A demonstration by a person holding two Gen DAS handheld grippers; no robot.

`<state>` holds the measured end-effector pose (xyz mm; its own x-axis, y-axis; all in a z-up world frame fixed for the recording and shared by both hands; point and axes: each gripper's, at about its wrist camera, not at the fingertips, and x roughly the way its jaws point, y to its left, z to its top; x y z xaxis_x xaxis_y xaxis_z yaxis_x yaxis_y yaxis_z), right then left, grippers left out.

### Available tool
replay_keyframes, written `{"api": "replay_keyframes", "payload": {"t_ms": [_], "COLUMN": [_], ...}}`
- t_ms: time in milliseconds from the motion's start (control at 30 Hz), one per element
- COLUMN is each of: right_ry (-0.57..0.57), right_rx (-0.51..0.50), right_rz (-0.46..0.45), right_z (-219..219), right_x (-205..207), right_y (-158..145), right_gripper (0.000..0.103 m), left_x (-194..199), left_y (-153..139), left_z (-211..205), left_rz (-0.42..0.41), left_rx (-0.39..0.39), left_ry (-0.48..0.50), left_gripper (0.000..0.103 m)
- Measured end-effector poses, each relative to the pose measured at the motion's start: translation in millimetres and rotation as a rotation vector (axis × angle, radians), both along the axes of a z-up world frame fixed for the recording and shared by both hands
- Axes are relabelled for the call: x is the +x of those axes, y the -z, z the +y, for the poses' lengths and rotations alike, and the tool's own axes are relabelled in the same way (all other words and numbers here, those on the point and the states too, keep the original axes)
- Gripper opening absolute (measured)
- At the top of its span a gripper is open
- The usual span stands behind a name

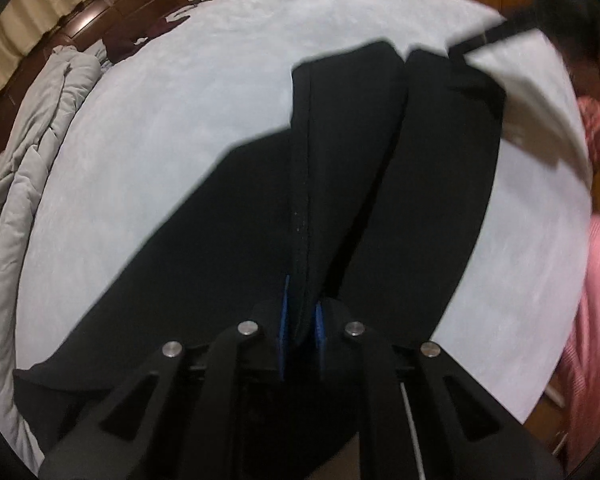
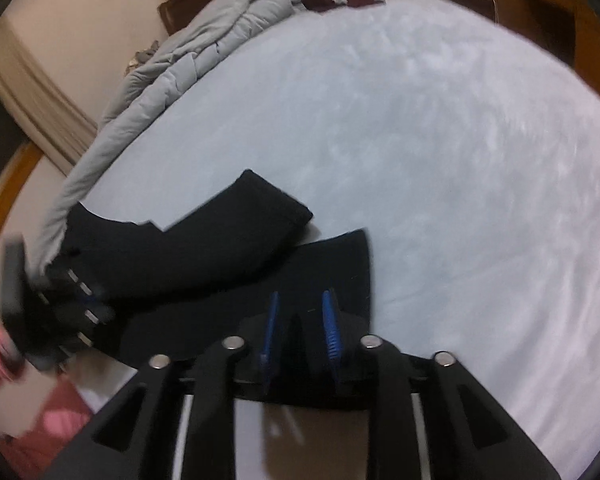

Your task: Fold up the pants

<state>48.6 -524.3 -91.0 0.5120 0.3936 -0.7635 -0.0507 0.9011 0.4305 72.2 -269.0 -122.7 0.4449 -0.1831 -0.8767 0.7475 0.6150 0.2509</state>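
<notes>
In the left wrist view, the left gripper (image 1: 300, 320) was clenched on a fold of the black pants (image 1: 379, 160), which lay spread on the pale bed (image 1: 180, 120).

In the right wrist view, the right gripper (image 2: 301, 324) stood released, its jaws parted over the pants' (image 2: 220, 256) edge, cloth between them but unpinched.

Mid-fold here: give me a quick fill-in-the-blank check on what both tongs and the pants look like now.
1. The left tongs are shut on a fold of the ____ pants.
2. The pants lie on a pale ____ bedspread.
3. The right tongs have blue pads standing ____, with fabric between them.
4. A rumpled ____ quilt lies along the bed's edge.

Missing words: black; blue; apart; grey
</notes>
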Motion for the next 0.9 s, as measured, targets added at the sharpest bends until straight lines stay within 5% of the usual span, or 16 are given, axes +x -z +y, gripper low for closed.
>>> {"api": "replay_keyframes", "payload": {"t_ms": [67, 167, 233, 300, 333, 567, 667, 733, 900], "right_ry": [-0.023, -0.021, -0.050, -0.099, -0.104, -0.197, -0.244, -0.290, -0.364], "right_rx": [-0.006, -0.020, -0.058, -0.120, -0.160, -0.155, -0.181, -0.146, -0.101], "right_rz": [0.012, 0.089, 0.104, 0.130, 0.144, 0.343, 0.316, 0.300, 0.132], "right_z": [19.5, 43.4, 63.0, 77.1, 81.7, 93.3, 102.7, 108.8, 122.0], "right_x": [16.4, 48.8, 79.6, 104.6, 121.5, 187.1, 187.1, 187.8, 176.0], "right_y": [-9.5, -15.0, -19.4, -17.7, -15.3, 24.4, 22.6, 19.2, -18.9], "right_gripper": [0.036, 0.056, 0.057, 0.077, 0.079, 0.082, 0.063, 0.013, 0.010], "left_x": [-3.0, -2.5, 3.7, 14.0, 14.5, 31.8, 52.9, 59.8, 65.8], "left_y": [6.0, 6.7, -0.8, -14.7, -19.1, -45.7, -41.0, -33.2, -18.5], "left_z": [1.0, 2.2, 6.3, 20.3, 26.0, 83.5, 109.9, 128.3, 151.6], "left_rz": [-0.015, -0.021, 0.034, 0.172, 0.204, 0.309, 0.384, 0.438, 0.499], "left_rx": [-0.001, -0.025, -0.083, -0.221, -0.265, -0.396, -0.392, -0.410, -0.447], "left_ry": [-0.013, -0.056, -0.103, -0.158, -0.185, -0.435, -0.596, -0.682, -0.827], "left_gripper": [0.011, 0.016, 0.038, 0.067, 0.077, 0.081, 0.081, 0.081, 0.081]}}
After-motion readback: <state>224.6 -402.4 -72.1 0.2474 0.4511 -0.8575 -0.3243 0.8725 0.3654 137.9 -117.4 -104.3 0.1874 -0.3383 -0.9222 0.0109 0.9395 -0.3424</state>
